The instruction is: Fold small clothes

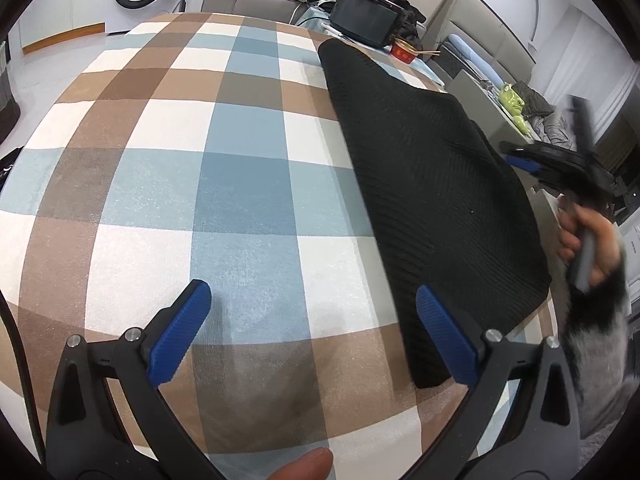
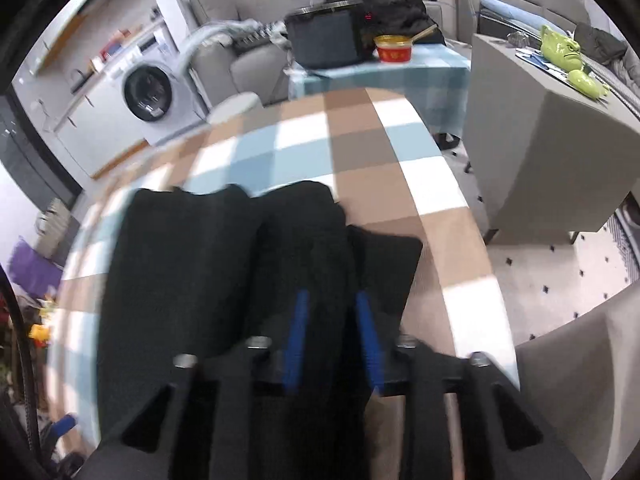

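A black knit garment (image 1: 432, 184) lies on the checked cloth of the table (image 1: 224, 184), at its right side. My left gripper (image 1: 312, 300) is open and empty, low over the cloth, with its right finger (image 1: 444, 332) over the garment's near left edge. My right gripper (image 2: 332, 308) is shut on a raised fold of the black garment (image 2: 180, 272); the view is blurred by motion. The right gripper also shows in the left wrist view (image 1: 560, 164), at the garment's right edge, held by a hand.
A black box (image 1: 364, 16) and a red bowl (image 1: 404, 50) stand on a smaller table beyond the far edge. A washing machine (image 2: 152, 92) is at the back left. A grey cabinet (image 2: 552, 152) with green figures stands right of the table.
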Demonstrator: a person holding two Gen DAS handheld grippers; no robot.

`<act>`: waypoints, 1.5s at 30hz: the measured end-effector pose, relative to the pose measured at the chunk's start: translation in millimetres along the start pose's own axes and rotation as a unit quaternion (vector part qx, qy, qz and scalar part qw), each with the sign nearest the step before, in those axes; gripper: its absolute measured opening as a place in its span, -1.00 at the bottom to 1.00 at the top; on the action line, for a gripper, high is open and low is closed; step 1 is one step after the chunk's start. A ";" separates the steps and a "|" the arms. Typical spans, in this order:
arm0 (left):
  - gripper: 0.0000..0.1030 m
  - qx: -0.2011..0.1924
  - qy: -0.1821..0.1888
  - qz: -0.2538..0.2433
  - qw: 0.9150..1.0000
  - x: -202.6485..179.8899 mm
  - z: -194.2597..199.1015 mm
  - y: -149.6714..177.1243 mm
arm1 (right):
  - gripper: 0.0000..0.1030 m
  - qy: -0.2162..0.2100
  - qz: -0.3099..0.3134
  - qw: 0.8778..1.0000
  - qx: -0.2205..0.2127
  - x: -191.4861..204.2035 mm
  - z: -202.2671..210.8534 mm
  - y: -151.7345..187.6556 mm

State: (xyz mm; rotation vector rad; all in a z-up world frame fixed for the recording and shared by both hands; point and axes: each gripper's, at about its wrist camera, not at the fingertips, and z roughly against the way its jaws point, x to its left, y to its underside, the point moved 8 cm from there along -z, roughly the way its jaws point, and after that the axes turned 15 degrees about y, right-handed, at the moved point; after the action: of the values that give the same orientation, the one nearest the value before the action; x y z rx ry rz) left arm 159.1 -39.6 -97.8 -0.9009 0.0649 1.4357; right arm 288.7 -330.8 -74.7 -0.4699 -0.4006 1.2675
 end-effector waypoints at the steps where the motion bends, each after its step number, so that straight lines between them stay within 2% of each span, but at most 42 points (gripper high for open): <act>1: 0.98 0.001 0.000 -0.001 1.000 -0.3 -1.4 -0.8 | -0.29 -0.023 0.001 1.000 -0.006 4.8 11.4 5.5; 2: 0.98 0.002 0.000 -0.001 1.000 -1.3 -2.6 -1.2 | -0.25 -0.043 0.012 0.999 -0.001 11.7 17.0 11.3; 5: 0.98 0.001 0.005 -0.006 1.000 -7.1 -3.1 -3.6 | -0.25 -0.062 0.029 0.998 0.008 28.0 22.2 23.4; 7: 0.98 -0.002 0.004 -0.012 1.000 -11.3 -0.8 -3.9 | -0.25 -0.091 0.031 0.995 0.028 41.1 18.8 35.6; 10: 0.98 -0.007 0.002 -0.012 1.000 -13.0 4.5 -2.4 | -0.25 -0.097 0.051 0.993 0.046 60.4 3.1 44.6; 11: 0.98 -0.008 0.001 -0.011 1.000 -12.3 6.0 -1.9 | -0.34 -0.095 0.053 0.993 0.051 63.7 -2.2 46.7; 12: 0.98 -0.010 0.000 -0.008 1.000 -11.3 8.2 -1.0 | -0.65 -0.089 0.055 0.993 0.059 66.2 -9.6 48.7; 13: 0.98 -0.012 -0.001 -0.007 1.000 -10.4 10.4 0.1 | -0.77 -0.086 0.054 0.993 0.062 67.0 -13.1 48.3; 15: 0.98 -0.013 -0.004 -0.004 1.000 -8.0 13.7 1.8 | -0.82 -0.088 0.059 0.993 0.043 71.5 -2.7 43.1; 17: 0.98 -0.013 -0.006 -0.003 1.000 -6.1 15.5 2.7 | -0.83 -0.092 0.077 0.993 -0.008 76.3 29.1 30.5; 19: 0.98 -0.013 -0.006 -0.004 1.000 -5.7 16.0 2.8 | -0.83 -0.074 0.087 0.993 -0.030 71.9 48.0 23.5; 22: 0.98 -0.014 -0.002 -0.006 1.000 -7.5 14.7 1.4 | -0.82 -0.049 0.089 0.995 -0.026 58.7 41.6 23.9; 25: 0.98 -0.012 0.001 -0.007 1.000 -11.2 11.4 1.2 | -0.69 -0.041 0.071 0.996 0.018 47.2 11.2 34.7; 27: 0.98 -0.010 0.002 -0.012 1.000 -14.2 10.6 1.9 | -0.69 -0.045 0.049 0.996 0.052 34.6 3.9 44.2; 29: 0.98 -0.010 0.004 -0.011 1.000 -15.3 9.5 2.5 | -0.64 -0.062 0.031 0.997 0.041 22.4 18.8 48.5; 31: 0.98 -0.008 0.009 -0.008 1.000 -15.9 6.5 3.1 | -0.47 -0.075 0.012 0.997 0.029 7.4 40.6 59.1; 35: 0.98 -0.001 0.019 -0.006 1.000 -21.1 -2.6 1.3 | -0.40 -0.116 -0.007 0.993 0.033 -3.5 76.3 97.4; 41: 0.98 0.009 0.033 -0.023 0.999 -38.2 -12.1 0.2 | -0.06 -0.128 0.047 0.990 0.045 19.9 94.6 146.2; 45: 0.98 0.013 0.036 -0.037 0.999 -48.4 -11.7 3.1 | -0.03 -0.096 0.079 0.991 0.054 21.8 85.4 160.9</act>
State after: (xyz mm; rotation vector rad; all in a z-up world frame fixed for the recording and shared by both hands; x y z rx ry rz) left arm 152.5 -86.1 -81.0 -0.9255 0.1022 1.3306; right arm 118.8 -263.2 -89.8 -0.2927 -0.4597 1.4868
